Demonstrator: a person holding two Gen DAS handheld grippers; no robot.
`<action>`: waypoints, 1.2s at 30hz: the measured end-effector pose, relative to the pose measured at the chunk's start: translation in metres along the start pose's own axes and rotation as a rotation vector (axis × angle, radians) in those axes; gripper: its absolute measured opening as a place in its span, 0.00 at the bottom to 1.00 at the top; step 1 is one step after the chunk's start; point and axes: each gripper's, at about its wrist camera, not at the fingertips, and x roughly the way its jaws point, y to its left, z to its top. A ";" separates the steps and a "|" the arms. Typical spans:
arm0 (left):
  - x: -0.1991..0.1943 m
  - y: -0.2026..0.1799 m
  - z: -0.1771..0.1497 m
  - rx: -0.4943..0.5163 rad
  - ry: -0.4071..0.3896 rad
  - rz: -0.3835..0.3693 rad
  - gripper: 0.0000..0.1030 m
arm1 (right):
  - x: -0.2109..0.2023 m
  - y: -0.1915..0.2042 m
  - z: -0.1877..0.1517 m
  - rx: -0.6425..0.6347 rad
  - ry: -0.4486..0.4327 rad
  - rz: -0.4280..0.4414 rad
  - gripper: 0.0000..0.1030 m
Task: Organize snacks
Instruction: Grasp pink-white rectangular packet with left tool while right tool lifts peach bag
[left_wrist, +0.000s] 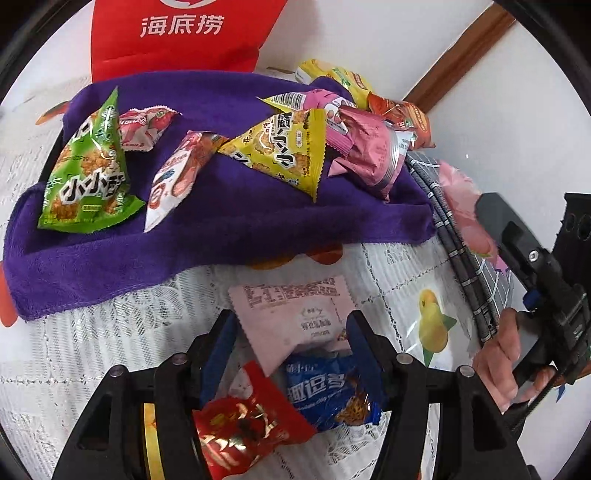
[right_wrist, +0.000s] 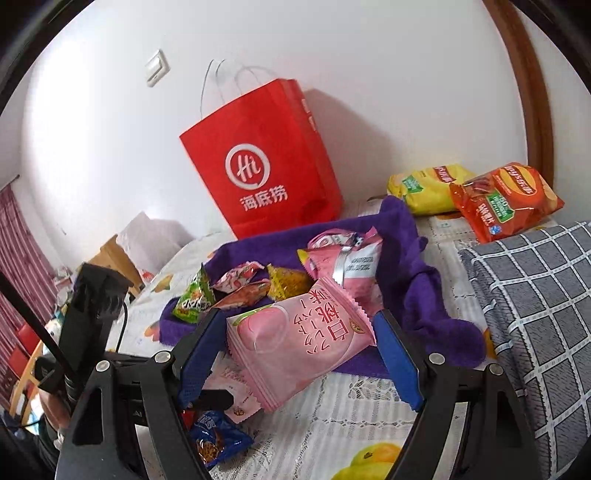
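My left gripper (left_wrist: 291, 339) points down at the lace tablecloth (left_wrist: 110, 350), jaws apart. A pale pink packet (left_wrist: 291, 317) lies between its blue pads, resting on a blue packet (left_wrist: 332, 391) and a red packet (left_wrist: 243, 424); the pads do not squeeze it. My right gripper (right_wrist: 295, 332) is shut on a pink peach packet (right_wrist: 295, 339), held above the table in front of the purple towel (right_wrist: 424, 295). On that towel (left_wrist: 221, 221) lie a green packet (left_wrist: 88, 173), a yellow triangular packet (left_wrist: 284, 147) and several pink ones (left_wrist: 365, 147).
A red paper bag (right_wrist: 258, 173) stands against the wall behind the towel. Yellow (right_wrist: 428, 188) and orange (right_wrist: 506, 199) chip bags lie at the back right. A grey checked cushion (right_wrist: 535, 314) fills the right side. A hand (left_wrist: 498, 362) holds the right gripper's handle.
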 end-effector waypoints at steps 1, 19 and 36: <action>0.001 -0.002 0.001 0.000 -0.004 0.001 0.65 | -0.001 -0.001 0.001 0.010 -0.007 0.000 0.79; 0.038 -0.062 -0.002 0.203 0.026 0.290 0.89 | -0.035 -0.032 0.013 0.162 -0.155 -0.020 0.79; 0.015 -0.045 -0.004 0.162 -0.057 0.243 0.52 | -0.033 -0.031 0.013 0.167 -0.152 -0.027 0.79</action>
